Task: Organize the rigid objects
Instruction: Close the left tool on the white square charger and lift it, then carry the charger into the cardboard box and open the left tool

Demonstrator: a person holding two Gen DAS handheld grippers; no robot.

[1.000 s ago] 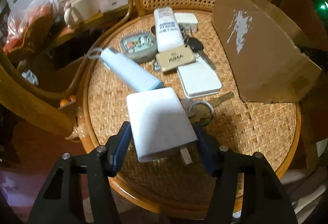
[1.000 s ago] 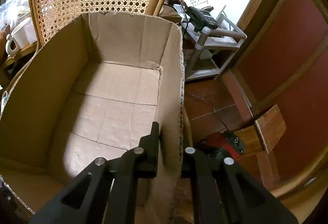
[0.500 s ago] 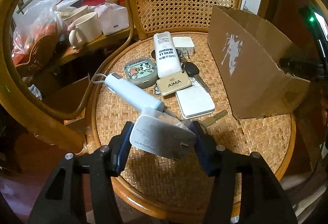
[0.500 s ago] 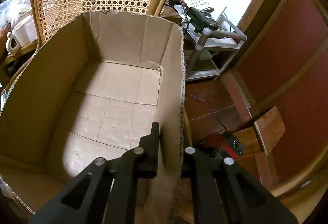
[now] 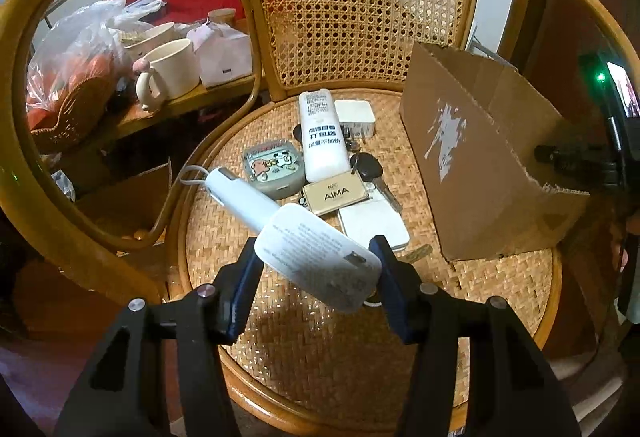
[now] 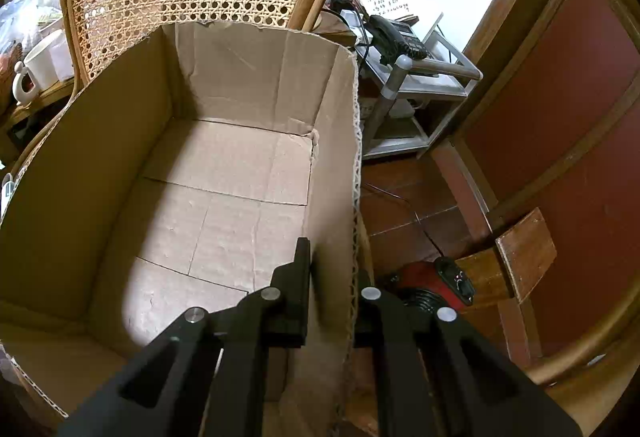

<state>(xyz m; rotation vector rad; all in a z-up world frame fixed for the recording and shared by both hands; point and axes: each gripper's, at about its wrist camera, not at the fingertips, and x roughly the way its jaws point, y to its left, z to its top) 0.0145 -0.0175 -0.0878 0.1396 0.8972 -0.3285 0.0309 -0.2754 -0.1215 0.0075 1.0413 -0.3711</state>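
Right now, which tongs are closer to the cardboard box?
Right. The right tongs are clamped on the cardboard box side wall. The left tongs hold a white charger above the seat, apart from the box.

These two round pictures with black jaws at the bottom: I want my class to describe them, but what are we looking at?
A person holds a two-finger tool in each hand, each with a wide-angle camera looking along its fingers.

The left view shows the left gripper, shut on a white charger held above a woven chair seat. On the seat lie a white remote, a cartoon case, an AIMA tag, a black key and more.

The right view shows the right gripper, its jaws clamped on one wall of an empty cardboard box, apparently steadying it. The same box stands on the seat in the left view.
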